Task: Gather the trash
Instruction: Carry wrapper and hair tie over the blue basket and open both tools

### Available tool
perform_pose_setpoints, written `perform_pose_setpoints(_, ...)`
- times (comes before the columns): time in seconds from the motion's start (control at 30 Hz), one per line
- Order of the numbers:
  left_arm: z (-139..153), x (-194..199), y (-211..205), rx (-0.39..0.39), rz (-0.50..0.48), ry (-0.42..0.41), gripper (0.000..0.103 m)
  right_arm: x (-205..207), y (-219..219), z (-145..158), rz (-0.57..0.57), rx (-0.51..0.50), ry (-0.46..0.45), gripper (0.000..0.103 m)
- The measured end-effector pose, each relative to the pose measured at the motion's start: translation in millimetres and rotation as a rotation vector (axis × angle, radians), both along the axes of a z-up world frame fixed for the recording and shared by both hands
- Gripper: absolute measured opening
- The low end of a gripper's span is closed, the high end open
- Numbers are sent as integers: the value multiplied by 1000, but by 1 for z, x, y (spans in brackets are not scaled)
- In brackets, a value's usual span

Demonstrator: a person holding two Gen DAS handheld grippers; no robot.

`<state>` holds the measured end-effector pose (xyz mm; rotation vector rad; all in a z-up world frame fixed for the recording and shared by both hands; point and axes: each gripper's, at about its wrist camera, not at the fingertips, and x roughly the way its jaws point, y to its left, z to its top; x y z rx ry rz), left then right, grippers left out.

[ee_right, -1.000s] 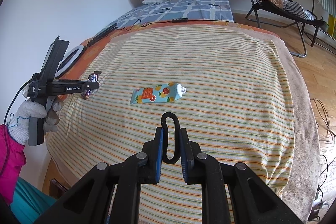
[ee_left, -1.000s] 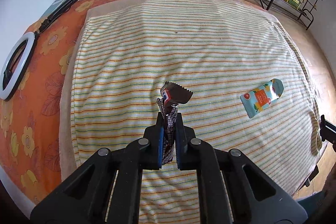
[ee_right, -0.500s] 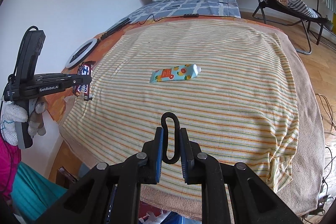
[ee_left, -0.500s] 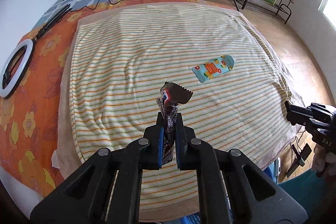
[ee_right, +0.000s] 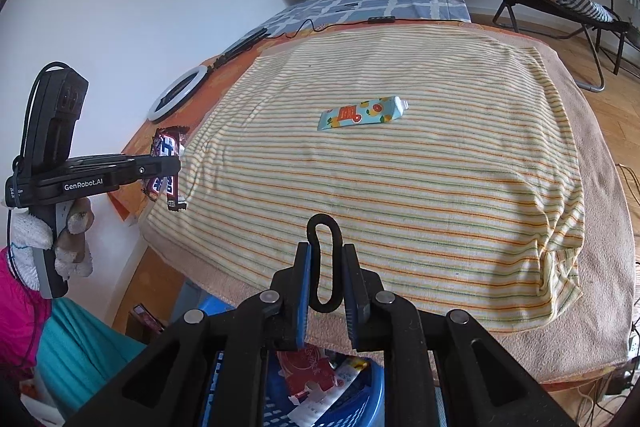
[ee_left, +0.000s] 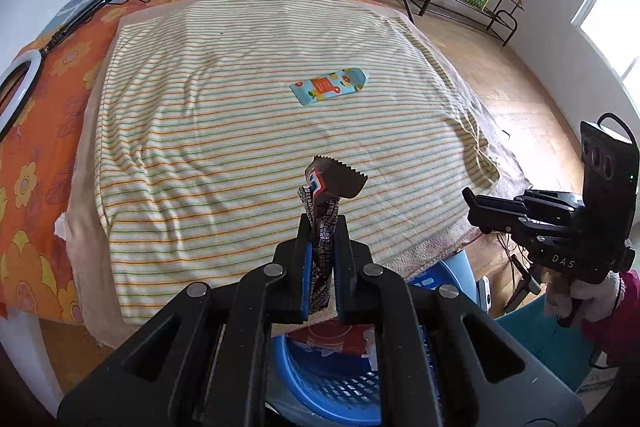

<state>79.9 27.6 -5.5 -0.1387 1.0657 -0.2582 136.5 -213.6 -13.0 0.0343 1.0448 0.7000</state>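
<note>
A: Left wrist view takes in the wide bed under a cream towel with thin orange and green stripes (ee_left: 248,115); at its near edge, below the tools, stands a blue perforated plastic basket (ee_left: 340,387) with red wrappers already inside.

B: And on the towel?

A: A flat turquoise tube printed with orange fruit (ee_left: 329,91) lies alone near the middle, well apart from both tools.

B: The left gripper (ee_left: 322,227)?

A: Pinched almost fully together on a dark brown candy wrapper with a zigzag-cut end (ee_left: 334,183); the wrapper sticks up past the tips, over the bed's near edge.

B: The other tool?

A: In the right wrist view the right gripper (ee_right: 326,259) is closed nearly all the way on a thin black loop of elastic (ee_right: 325,267), squeezed narrow between the blue pads; a white-gloved hand (ee_right: 36,243) carries the left tool at the picture's left.
</note>
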Motion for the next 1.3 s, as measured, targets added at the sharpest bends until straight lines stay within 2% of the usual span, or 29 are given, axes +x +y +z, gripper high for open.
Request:
perform_pose_setpoints(0.13,-13,-27,-23,-18,-55,36,7,-23,5,-4,26,-13,3,13)
perform_pose_setpoints(0.3,-38,-49,-47,4,-110,91,7,-51,9,-14,62,-36,19,16)
perform_pose_setpoints(0.57,-77,-67,-62,30,-136,173,7,-75,10,-39,87,-66,73,19)
perform_pose_setpoints(0.63,-84,-70,-63,43,-138,186,8,-80,11,-44,90,-75,79,23)
perform_pose_setpoints(0.73,-92,-72,-62,54,-131,197,31,-82,10,-51,89,-88,89,28)
perform_pose_setpoints(0.77,-94,-73,-62,60,-131,198,33,-83,10,-53,87,-93,93,30)
perform_pose_setpoints(0.9,-97,-73,-60,82,-124,203,33,-82,12,-58,80,-122,95,33)
perform_pose_setpoints(0.97,-99,-73,-58,78,-118,208,33,-83,13,-59,77,-136,94,44)
perform_pose_setpoints(1.07,-101,-73,-56,87,-111,209,34,-86,15,-59,80,-150,85,53)
perform_pose_setpoints(1.1,-101,-73,-54,90,-108,210,37,-87,16,-59,83,-157,81,54)
perform_pose_setpoints(1.17,-100,-73,-53,91,-98,204,51,-89,18,-60,86,-171,73,59)
perform_pose_setpoints(1.3,-98,-73,-49,95,-83,195,52,-91,19,-60,87,-185,63,67)
